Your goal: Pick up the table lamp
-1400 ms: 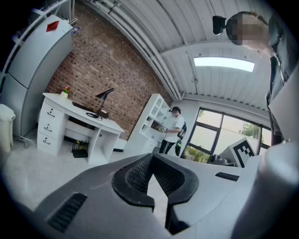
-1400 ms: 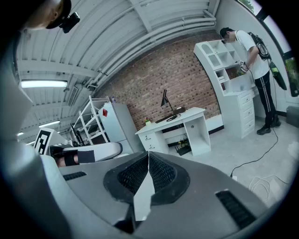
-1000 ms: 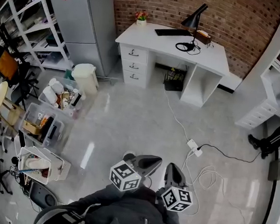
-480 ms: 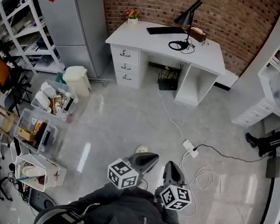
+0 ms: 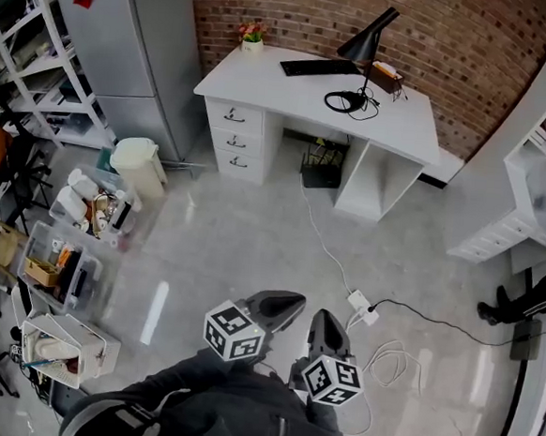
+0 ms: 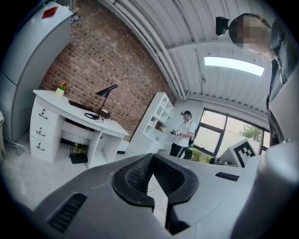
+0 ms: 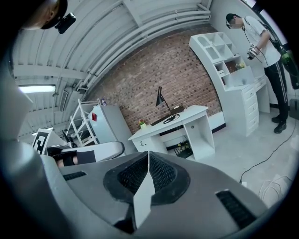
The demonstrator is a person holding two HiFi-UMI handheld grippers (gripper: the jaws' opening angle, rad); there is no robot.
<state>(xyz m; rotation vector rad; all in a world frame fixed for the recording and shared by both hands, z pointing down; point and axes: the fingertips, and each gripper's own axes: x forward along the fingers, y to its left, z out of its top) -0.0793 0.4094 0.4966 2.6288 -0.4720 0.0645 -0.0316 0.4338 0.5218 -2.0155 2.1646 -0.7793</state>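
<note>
Lamp: black table lamp point(image 5: 359, 48) stands upright near the table's point(image 5: 265, 75) back right corner, beside a coiled black cable point(image 5: 342, 100).
Left claw point(image 5: 295, 302): jaws together, empty, over the floor point(image 5: 242, 248), well apart from the table.
Right claw point(image 5: 325, 317): jaws together, empty, just beside the left.

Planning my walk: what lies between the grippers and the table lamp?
Head view: bare floor, a white cable from a power strip, then the desk bearing the table lamp.

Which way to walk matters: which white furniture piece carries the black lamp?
The white desk against the brick wall; the table lamp stands on it, not the shelf unit at right.
</note>
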